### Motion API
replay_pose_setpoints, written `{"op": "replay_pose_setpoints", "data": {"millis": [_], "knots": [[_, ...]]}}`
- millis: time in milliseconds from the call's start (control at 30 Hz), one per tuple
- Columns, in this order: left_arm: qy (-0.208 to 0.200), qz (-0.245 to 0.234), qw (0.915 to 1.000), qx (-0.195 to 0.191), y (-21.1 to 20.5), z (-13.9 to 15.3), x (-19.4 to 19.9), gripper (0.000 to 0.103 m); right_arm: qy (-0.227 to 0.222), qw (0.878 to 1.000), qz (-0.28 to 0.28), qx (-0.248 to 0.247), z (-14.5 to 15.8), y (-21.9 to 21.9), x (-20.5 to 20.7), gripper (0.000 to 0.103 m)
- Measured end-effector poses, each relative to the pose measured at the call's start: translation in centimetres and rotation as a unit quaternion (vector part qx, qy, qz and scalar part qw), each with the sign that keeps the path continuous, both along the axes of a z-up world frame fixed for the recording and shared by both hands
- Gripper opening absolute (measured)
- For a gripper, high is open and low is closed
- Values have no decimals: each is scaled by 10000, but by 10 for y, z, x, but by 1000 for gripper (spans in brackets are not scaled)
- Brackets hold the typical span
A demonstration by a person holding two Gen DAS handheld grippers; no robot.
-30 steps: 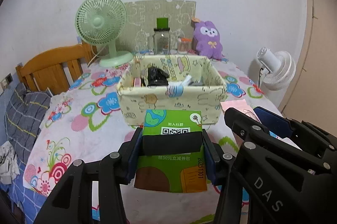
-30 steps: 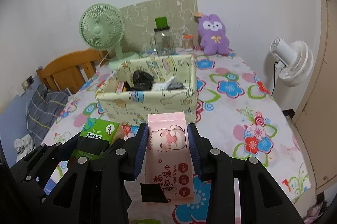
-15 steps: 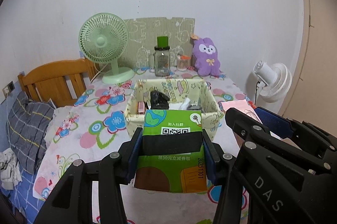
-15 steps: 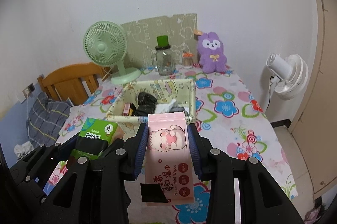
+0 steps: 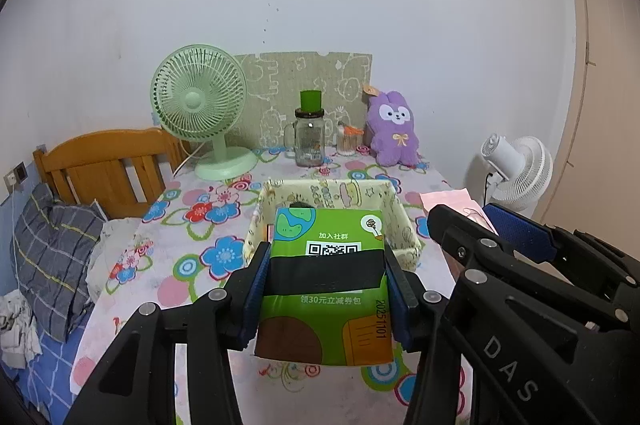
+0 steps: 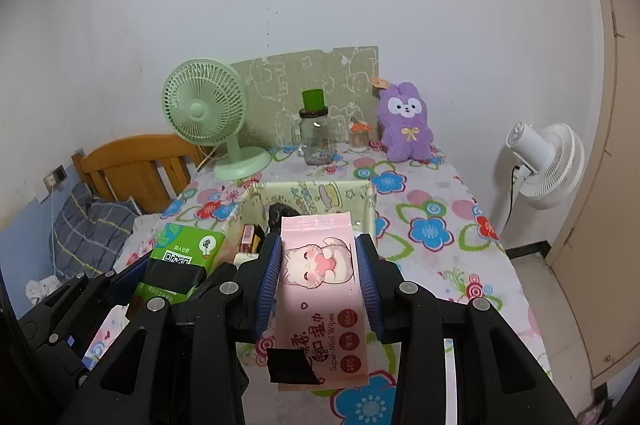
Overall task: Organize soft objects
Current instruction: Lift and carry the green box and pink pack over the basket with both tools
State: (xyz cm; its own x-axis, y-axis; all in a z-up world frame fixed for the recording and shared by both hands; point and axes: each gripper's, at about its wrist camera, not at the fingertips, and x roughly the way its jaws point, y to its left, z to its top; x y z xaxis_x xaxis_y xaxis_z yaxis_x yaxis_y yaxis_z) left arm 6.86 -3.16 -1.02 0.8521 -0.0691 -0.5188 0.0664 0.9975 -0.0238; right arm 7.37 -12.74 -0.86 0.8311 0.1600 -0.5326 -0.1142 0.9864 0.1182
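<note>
Holding a green tissue pack (image 5: 328, 289) in my left gripper (image 5: 326, 289), I read "20251101" and a QR code on its face. My right gripper (image 6: 319, 285) clamps a pink wipes pack (image 6: 320, 289) marked "Super Mini Wipes". Both packs hang above the near edge of the fabric storage box (image 5: 400, 217). The tabletop (image 6: 436, 225) carries a floral cloth; a green fan (image 5: 200, 105), glass jar (image 5: 309, 141) and purple plush rabbit (image 5: 394, 129) stand far, against the white wall.
</note>
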Motion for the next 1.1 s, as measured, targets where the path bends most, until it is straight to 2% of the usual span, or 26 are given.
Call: {"op": "replay_pose_setpoints", "data": {"millis": [600, 1100], "knots": [[-27, 22, 9999, -106, -1, 2, 49, 53, -62, 9999, 90, -47, 6, -1, 50, 41], [93, 133, 9998, -109, 2, -6, 97, 53, 34, 9999, 138, 10, -4, 4, 97, 41]]}}
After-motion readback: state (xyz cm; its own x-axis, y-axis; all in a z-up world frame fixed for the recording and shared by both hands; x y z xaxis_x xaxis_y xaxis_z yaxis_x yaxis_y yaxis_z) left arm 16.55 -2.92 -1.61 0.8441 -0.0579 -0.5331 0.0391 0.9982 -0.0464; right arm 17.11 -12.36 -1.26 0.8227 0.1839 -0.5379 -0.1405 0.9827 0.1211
